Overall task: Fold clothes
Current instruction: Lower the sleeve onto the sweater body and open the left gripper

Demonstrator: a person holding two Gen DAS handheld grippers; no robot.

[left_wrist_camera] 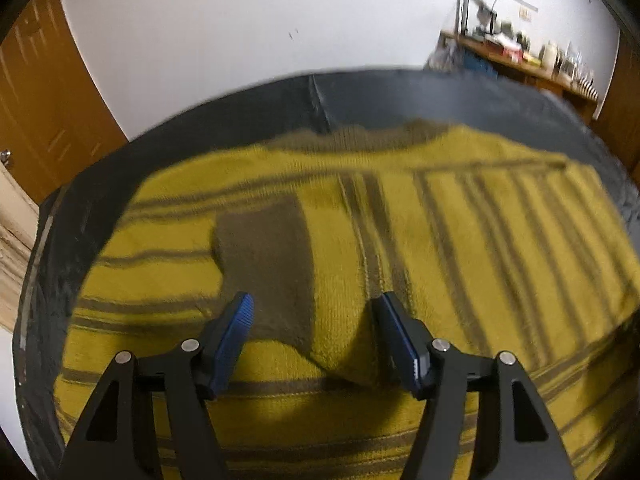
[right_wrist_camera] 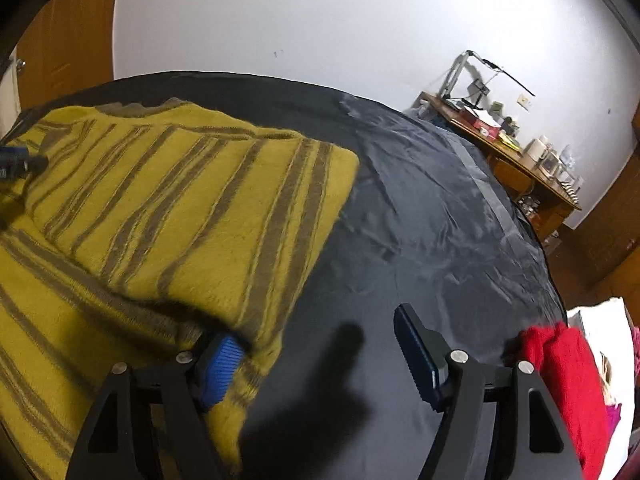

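Note:
A mustard-yellow sweater with brown stripes (left_wrist_camera: pixel 440 232) lies spread on a dark sheet (left_wrist_camera: pixel 400 96), with parts folded over its body. My left gripper (left_wrist_camera: pixel 314 308) hovers open just above its middle, over a brown cuff (left_wrist_camera: pixel 272 248) of a folded sleeve, nothing between its fingers. In the right wrist view the same sweater (right_wrist_camera: pixel 160 208) fills the left side, its folded edge ending near the centre. My right gripper (right_wrist_camera: pixel 316 336) is open at that right edge; its left finger (right_wrist_camera: pixel 220 368) sits under the sweater's folded layer, its right finger (right_wrist_camera: pixel 416 356) over bare sheet (right_wrist_camera: pixel 440 220). The left gripper's tip (right_wrist_camera: pixel 16 160) shows at far left.
A red garment (right_wrist_camera: pixel 568 384) lies at the right edge of the sheet, beside something white. A cluttered wooden desk (right_wrist_camera: pixel 516 156) stands against the white wall at the back right. Wooden doors (left_wrist_camera: pixel 44 96) flank the wall.

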